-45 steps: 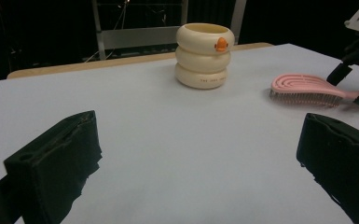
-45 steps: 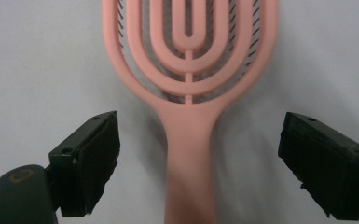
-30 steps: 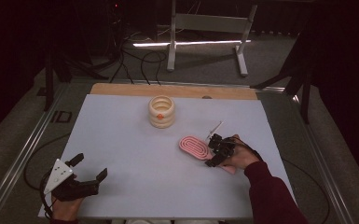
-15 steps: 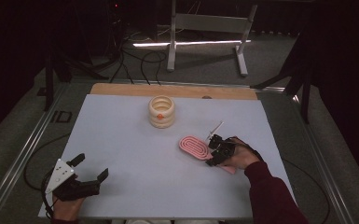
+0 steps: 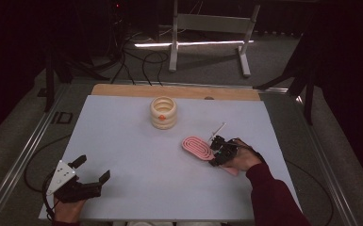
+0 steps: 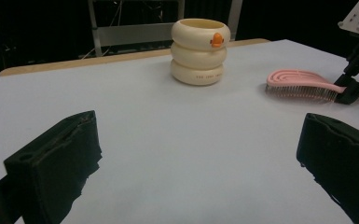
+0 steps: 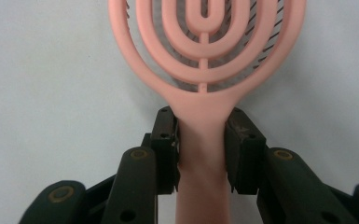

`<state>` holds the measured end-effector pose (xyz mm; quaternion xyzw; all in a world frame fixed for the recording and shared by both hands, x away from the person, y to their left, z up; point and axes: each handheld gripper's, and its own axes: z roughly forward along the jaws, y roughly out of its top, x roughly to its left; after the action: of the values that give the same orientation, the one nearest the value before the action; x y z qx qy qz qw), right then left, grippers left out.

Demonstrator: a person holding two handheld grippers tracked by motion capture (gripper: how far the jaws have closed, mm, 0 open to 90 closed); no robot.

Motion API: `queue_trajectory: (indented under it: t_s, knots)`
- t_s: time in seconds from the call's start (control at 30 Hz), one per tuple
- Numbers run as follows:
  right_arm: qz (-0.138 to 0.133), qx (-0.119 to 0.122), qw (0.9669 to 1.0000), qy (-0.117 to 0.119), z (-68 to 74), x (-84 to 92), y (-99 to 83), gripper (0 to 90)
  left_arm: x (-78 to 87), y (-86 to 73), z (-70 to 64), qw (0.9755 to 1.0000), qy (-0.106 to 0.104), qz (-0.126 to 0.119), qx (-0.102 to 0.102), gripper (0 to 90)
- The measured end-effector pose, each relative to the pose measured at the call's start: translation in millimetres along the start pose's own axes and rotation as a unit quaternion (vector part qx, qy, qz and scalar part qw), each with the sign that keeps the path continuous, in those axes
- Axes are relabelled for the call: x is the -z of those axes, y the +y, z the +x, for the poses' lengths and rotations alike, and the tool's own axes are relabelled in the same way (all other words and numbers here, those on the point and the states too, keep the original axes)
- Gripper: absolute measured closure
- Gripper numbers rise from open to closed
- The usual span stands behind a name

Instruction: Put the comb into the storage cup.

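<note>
Brush (image 7: 204, 70) lies flat on desk (image 5: 122, 141), right of centre. My right hand-held gripper (image 7: 200, 140) has just been closing; its jaws now clamp the brush neck w/ handle between them, so grip looks set, lift next imo. Cup (image 5: 163, 112) sits well apart behind. Left hand-held gripper (image 5: 90, 174) released, idle near front-left. Nothing in the way.

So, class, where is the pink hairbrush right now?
The pink hairbrush lies right of centre on the table in the high view, handle clamped in the right tongs, below the cream ringed cup.
</note>
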<state>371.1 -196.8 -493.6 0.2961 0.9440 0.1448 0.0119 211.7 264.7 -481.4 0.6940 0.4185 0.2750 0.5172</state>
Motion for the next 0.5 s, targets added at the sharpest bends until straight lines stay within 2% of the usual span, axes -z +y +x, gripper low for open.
queue_trajectory:
  t_s: [0.17, 0.37, 0.4, 0.5]
  knots:
    - [-0.002, 0.002, 1.0, 0.002, -0.1, 0.4, -0.6, 68.9, 0.1, -0.1, 0.3, 1.0, 0.001, 0.0, 0.001, 0.3]
    - [0.001, 0.001, 0.9999, -0.01, 5.5, 1.3, -0.7, 69.4, -0.5, -0.1, 0.0, 1.0, 0.002, 0.003, 0.001, 0.3]
    - [-0.003, 0.008, 0.9999, -0.011, 5.5, 1.1, -1.5, 69.6, -0.5, -0.1, 0.0, 1.0, 0.003, 0.003, 0.002, 0.3]
    - [-0.013, -0.003, 0.9999, -0.007, 6.5, 1.2, -3.5, 69.7, -0.6, -0.1, 0.0, 1.0, 0.003, 0.004, 0.002, 0.3]
